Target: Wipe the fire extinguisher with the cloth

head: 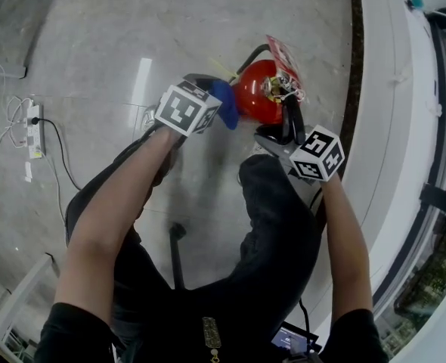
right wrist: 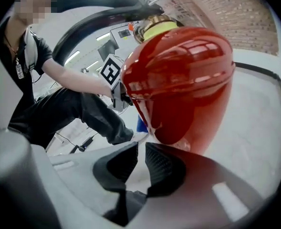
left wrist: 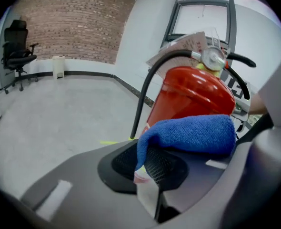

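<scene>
A red fire extinguisher [head: 257, 100] stands on the grey floor, with a black hose [left wrist: 145, 89], a pressure gauge [left wrist: 212, 58] and a paper tag [head: 283, 55]. My left gripper [head: 217, 103] is at its left side, shut on a folded blue cloth [left wrist: 193, 132]. The cloth lies across the jaws, close against the red body [left wrist: 188, 97]. My right gripper [head: 274, 138] is at the near side, just below the black handle. In the right gripper view the red dome [right wrist: 183, 80] looms just beyond the right gripper [right wrist: 140, 163]. Its jaws stand slightly apart with nothing between them.
A power strip [head: 34, 131] with cables lies on the floor at the left. A white curved wall [head: 393, 127] runs along the right, close behind the extinguisher. A black office chair [left wrist: 16, 51] and a small white bin [left wrist: 58, 67] stand by a far brick wall. My legs are just below the grippers.
</scene>
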Tool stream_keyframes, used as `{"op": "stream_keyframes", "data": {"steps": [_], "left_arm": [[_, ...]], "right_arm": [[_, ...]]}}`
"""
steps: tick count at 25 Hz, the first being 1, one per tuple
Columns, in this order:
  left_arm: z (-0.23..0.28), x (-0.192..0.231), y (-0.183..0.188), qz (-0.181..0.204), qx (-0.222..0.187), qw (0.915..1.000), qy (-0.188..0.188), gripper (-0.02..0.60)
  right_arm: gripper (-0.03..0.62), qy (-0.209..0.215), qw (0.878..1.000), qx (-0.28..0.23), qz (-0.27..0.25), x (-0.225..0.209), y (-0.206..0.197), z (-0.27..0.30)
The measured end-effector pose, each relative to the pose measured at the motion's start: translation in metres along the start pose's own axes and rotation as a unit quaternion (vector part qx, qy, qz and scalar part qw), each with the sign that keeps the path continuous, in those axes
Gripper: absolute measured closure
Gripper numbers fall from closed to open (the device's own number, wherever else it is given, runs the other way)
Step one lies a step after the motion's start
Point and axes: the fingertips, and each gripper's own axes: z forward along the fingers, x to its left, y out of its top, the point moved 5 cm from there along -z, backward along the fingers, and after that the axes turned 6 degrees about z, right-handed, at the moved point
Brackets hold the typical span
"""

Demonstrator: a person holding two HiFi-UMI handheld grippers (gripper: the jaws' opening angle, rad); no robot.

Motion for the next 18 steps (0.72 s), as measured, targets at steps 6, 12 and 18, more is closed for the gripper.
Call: {"op": "stream_keyframes", "data": {"steps": [6, 12, 18], "left_arm": [[0.013, 0.026, 0.038, 0.026, -0.027, 0.9993, 0.003, 0.546], [0.037, 0.039, 0.062, 0.013, -0.054, 0.9984, -0.004, 0.548], [0.056, 0.046, 0.058, -0.024, -0.062, 0.9977, -0.013, 0.549]], "right_arm": [[0.557, -0.034, 0.999, -0.005, -0.001, -0.013, 0.001, -0.024], [0.557, -0.072, 0.997, -0.013, 0.002, -0.026, 0.002, -0.04], [0.557, -0.111, 0.994, -0.013, 0.007, -0.039, 0.01, -0.044]]}}
